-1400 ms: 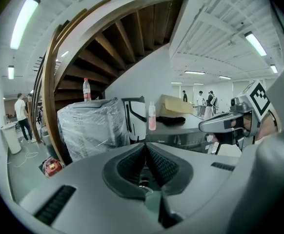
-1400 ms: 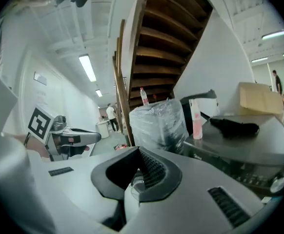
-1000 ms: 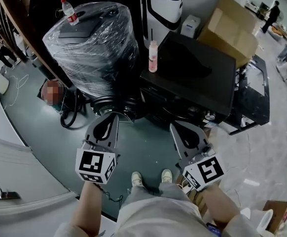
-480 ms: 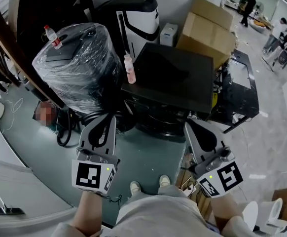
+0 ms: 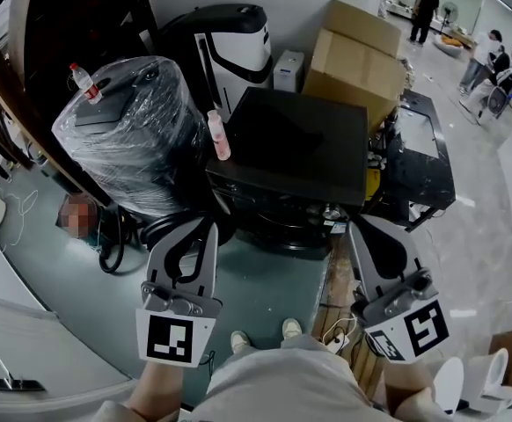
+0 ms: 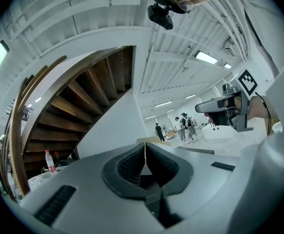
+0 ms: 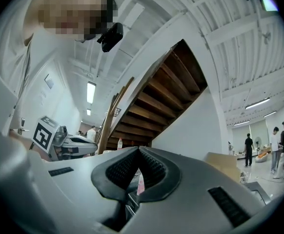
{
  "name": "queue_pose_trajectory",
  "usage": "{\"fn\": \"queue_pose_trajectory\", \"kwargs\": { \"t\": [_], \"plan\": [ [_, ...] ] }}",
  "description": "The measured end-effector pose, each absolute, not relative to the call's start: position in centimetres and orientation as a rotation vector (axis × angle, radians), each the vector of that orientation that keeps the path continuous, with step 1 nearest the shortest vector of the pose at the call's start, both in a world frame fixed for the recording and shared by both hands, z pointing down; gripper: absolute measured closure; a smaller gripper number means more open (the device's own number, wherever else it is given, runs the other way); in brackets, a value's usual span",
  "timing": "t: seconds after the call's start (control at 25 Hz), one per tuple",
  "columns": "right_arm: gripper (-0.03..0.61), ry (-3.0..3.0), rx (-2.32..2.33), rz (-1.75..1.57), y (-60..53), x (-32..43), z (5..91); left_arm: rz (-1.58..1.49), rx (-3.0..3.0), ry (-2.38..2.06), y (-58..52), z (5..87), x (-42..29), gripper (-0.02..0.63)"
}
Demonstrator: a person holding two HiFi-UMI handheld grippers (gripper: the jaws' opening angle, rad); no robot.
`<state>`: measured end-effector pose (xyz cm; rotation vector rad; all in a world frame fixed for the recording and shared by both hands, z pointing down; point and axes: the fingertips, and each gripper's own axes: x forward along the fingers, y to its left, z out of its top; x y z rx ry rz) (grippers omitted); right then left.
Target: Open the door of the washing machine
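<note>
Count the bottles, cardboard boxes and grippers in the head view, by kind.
Bottles: 2 (water bottle, pink bottle)
Cardboard boxes: 2 (upper cardboard box, lower cardboard box)
Grippers: 2 (left gripper, right gripper)
Total: 6

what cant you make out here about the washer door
- Door of the black machine: the head view looks down on its top, and the front below is in dark shadow, so door and handle cannot be read.
- Both gripper views: aimed at the stairs and the room beyond; neither shows the machine's front.
- Label on the pink bottle: too small in the head view.
</note>
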<state>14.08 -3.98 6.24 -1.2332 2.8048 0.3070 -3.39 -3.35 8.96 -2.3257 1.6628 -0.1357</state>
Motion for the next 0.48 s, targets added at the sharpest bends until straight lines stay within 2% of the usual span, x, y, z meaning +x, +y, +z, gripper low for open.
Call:
{"fn": "queue_pose_trajectory", "kwargs": {
  "t": [0.48],
  "plan": [
    [0.552,2.829,-1.193,0.283,-5.6,12.9,6.7,-0.146,-2.322,1.669,-4.4,9.0,-3.9,0.589]
  ]
}}
